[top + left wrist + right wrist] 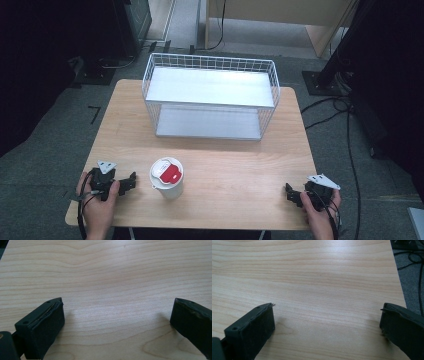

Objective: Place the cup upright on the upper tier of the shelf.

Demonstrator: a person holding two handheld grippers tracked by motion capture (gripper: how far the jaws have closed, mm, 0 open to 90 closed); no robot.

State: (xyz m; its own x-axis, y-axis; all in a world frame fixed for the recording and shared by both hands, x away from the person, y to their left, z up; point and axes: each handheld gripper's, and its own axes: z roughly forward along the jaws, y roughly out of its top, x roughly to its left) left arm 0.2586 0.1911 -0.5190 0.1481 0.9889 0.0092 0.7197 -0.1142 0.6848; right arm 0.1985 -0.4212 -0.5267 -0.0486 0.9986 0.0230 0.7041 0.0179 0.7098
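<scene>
Fingers: left gripper (131,180) spread wide, holding nothing; right gripper (291,193) likewise wide and empty, both low over the desk (240,170). White cup (167,178) with red-tabbed lid: upright on the desk, just beside the left gripper. Wire basket (210,97): at the far edge.

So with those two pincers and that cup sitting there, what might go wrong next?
The white cup is upright and fairly tall, with a red-tabbed lid; a sideways nudge from the left gripper, which is close beside it, might tip it. The right gripper rests near the table's front edge, so it could slip off. If the cup is headed for the wire basket, it might catch on the rim.
</scene>
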